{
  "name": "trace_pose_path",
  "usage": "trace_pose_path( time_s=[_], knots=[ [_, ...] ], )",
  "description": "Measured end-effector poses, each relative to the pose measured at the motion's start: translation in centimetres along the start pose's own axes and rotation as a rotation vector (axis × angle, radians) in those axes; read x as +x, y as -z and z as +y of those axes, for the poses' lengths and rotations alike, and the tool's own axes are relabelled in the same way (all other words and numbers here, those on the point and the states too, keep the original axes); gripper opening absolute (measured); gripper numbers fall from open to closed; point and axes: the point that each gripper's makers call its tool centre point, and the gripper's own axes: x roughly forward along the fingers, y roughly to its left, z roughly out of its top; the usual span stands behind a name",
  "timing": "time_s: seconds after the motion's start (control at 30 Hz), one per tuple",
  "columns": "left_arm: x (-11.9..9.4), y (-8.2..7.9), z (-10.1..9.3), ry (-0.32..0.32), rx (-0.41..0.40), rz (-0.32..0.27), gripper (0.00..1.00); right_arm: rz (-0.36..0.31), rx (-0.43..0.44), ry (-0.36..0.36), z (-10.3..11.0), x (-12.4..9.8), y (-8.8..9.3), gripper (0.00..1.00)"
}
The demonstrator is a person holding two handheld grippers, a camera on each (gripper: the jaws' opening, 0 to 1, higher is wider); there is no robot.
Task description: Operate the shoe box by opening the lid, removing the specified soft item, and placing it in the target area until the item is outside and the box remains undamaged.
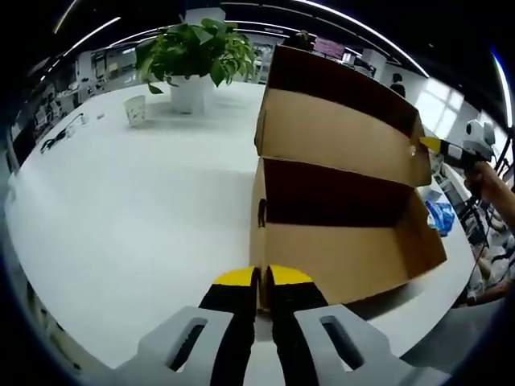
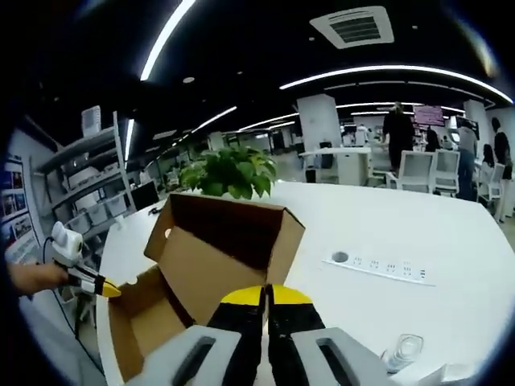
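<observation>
The shoe box (image 1: 338,233) stood on the white desk (image 1: 137,217), lid (image 1: 338,129) already raised. The left tongs (image 1: 261,281) pinched its front wall; the right tongs (image 2: 265,297) pinched the lid's edge. No soft item was visible inside; removal remained.

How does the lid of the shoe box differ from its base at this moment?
The lid stands raised and tilted back above the opening, while the base lies flat on the white table. The right gripper appears to pinch the lid's edge, while the left gripper pinches the base's near wall. Both are brown cardboard with a darker band inside.
</observation>
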Motion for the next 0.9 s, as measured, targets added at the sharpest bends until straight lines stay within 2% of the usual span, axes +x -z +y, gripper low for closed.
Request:
trace_pose_path(
  time_s=[0.23, 0.53, 0.9],
  knots=[
    [-0.1, 0.0, -0.1, 0.0, 0.002, -0.003, 0.02, -0.006, -0.074, -0.007, 0.8, -1.2, 0.0, 0.0],
    [0.0, 0.0, -0.1, 0.013, 0.005, -0.002, 0.02, -0.02, -0.11, -0.01, 2.0, -2.7, 0.2, 0.0],
    [-0.1, 0.1, -0.1, 0.025, 0.004, -0.002, 0.03, -0.046, -0.075, 0.024, 3.2, -4.1, 1.0, 0.0]
  ],
)
